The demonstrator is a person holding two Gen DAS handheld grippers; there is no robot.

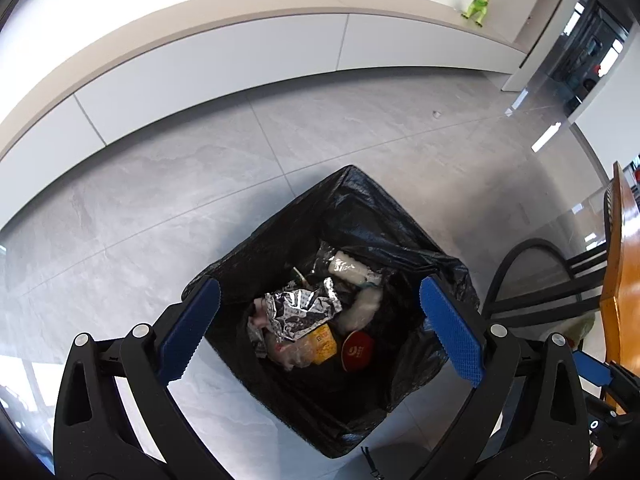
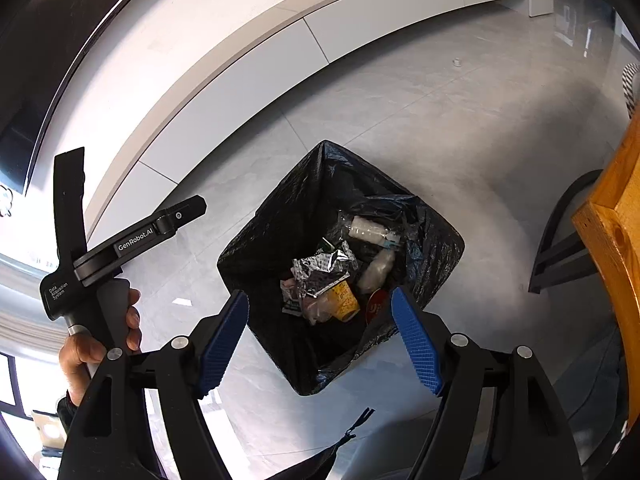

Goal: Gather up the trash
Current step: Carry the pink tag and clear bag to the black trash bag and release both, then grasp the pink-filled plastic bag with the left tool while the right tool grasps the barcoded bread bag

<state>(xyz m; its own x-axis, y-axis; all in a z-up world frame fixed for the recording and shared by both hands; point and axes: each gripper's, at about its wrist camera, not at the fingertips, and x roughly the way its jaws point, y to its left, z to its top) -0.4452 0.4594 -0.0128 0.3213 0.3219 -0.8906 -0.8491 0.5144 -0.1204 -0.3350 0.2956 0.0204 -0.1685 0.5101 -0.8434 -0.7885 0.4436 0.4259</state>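
Observation:
A bin lined with a black bag (image 1: 348, 192) (image 2: 320, 168) stands on the grey tiled floor. Inside lie a crumpled foil wrapper (image 1: 300, 308) (image 2: 320, 270), a yellow packet (image 1: 324, 344) (image 2: 344, 300), a red round lid (image 1: 357, 354) (image 2: 374, 306) and a clear plastic bottle (image 1: 350, 268) (image 2: 370, 232). My left gripper (image 1: 319, 281) hangs above the bin, open wide, with nothing between its blue pads. My right gripper (image 2: 319, 292) is open over the bin's near side, also holding nothing. A hand (image 2: 80, 352) grips the left device's handle at the left of the right wrist view.
A wooden table edge (image 1: 624, 272) (image 2: 616, 232) and a black chair (image 1: 540, 280) stand close on the right. A long white low cabinet (image 1: 200, 80) runs behind, with a green dinosaur toy (image 1: 478, 4) on it. A small white scrap (image 1: 437, 113) (image 2: 457, 62) lies on the floor beyond the bin.

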